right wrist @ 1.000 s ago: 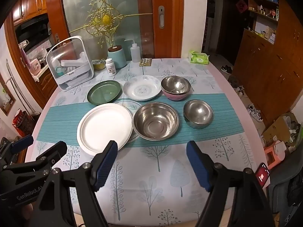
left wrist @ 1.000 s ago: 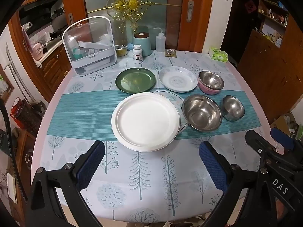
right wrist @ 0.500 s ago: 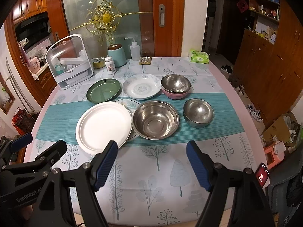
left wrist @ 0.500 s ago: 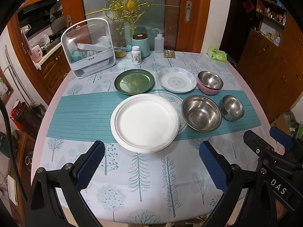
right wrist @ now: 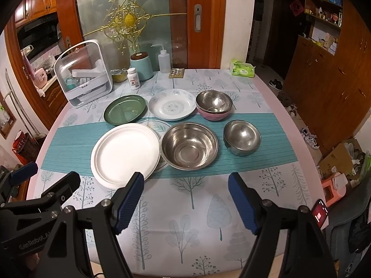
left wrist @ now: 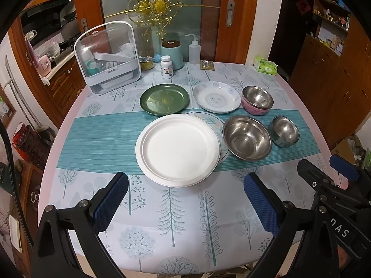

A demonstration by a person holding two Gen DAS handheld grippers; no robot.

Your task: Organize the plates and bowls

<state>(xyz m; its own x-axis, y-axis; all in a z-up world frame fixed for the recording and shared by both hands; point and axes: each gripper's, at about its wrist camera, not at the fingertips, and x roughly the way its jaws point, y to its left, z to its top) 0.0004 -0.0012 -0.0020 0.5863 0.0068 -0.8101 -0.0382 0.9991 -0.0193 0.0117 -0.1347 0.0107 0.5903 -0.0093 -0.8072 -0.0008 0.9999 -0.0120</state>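
Partly hidden — patterned plate [left wrist: 214,125] under white plate [left wrist: 177,149]; edge only

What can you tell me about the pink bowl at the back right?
The pink bowl sits upright on the tablecloth, right of the floral plate and behind the small steel bowl. A steel bowl is nested inside it, so only its pink lower wall shows. Material unclear. Neither gripper touches it.

Shiny steel bowl [left wrist: 247,137], matt white plate [left wrist: 177,149], glossy green plate [left wrist: 164,99]
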